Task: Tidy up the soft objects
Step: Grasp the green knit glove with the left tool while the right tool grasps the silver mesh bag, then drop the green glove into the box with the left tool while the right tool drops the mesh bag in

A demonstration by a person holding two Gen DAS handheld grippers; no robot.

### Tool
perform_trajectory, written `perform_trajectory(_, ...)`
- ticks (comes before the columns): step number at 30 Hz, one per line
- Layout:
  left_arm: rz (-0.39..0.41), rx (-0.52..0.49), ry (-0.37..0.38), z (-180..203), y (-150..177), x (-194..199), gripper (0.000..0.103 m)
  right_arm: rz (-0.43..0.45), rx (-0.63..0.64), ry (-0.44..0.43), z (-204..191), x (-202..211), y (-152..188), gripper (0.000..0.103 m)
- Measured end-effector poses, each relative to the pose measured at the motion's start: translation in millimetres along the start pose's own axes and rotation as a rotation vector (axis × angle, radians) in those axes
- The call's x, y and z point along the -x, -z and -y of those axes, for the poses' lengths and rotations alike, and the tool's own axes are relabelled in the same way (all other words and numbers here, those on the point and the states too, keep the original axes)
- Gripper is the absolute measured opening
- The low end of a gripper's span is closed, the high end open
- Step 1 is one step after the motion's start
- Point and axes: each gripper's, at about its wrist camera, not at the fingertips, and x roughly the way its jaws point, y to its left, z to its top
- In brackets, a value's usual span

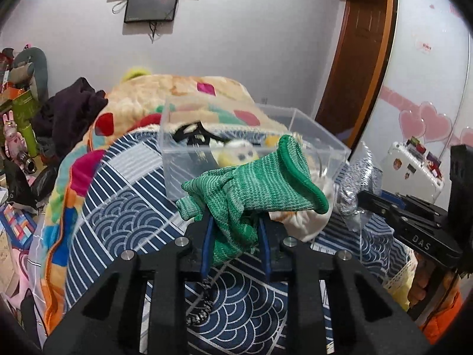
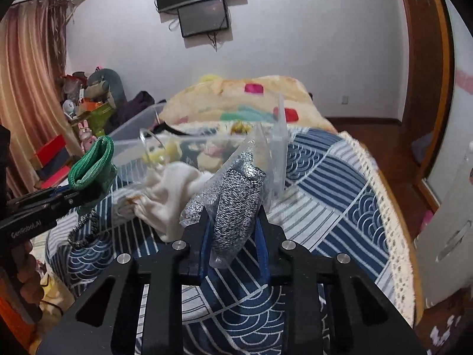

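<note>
My left gripper (image 1: 235, 222) is shut on a green knitted glove (image 1: 254, 180) and holds it above the bed, just in front of a clear plastic box (image 1: 183, 159). The glove also shows in the right wrist view (image 2: 91, 168). My right gripper (image 2: 232, 222) is shut on a black-and-white speckled knit item in a clear plastic bag (image 2: 236, 204), which also shows at the right of the left wrist view (image 1: 357, 177). The clear box (image 2: 278, 148) holds several small soft toys. A white cloth (image 2: 168, 192) lies on the bed beside the box.
A blue-and-white patterned bedspread (image 2: 340, 189) covers the bed. A colourful blanket (image 1: 165, 94) is heaped behind the box. Dark clothes (image 1: 71, 106) and cluttered toys (image 1: 17, 124) stand at the left. A wooden door (image 1: 360, 59) and a white suitcase (image 1: 411, 168) are at the right.
</note>
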Motion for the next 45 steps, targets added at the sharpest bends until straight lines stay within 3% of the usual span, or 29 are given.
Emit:
perform_trajectory(12, 0.101, 0.023, -0.020, -10.5, -48.4, 8.1, 0.026, 0.147, 0.024, -0.002, -6.8, 29.7, -39.9, 0.024)
perform_trajectory(19, 0.125, -0.009, -0.064, -8.2, -75.7, -7.8, 0.026, 0.224, 0.026, -0.012, -9.4, 20.7, -75.9, 0.024)
perform_trajectory(25, 0.062, 0.002, -0.056, -12.7, -84.7, -39.3, 0.026, 0.191, 0.031, -0.020, -16.0, -4.3, -82.3, 0.024)
perform_trajectory(40, -0.080, -0.004, -0.104, -17.7, -82.9, -102.9, 0.027, 0.000, 0.007, -0.043, -15.8, -73.2, -74.4, 0.024)
perform_trajectory(45, -0.087, 0.004, -0.094, -17.2, -80.8, -103.3, 0.042, -0.022, -0.009, -0.053, -13.5, -75.2, -70.0, 0.026)
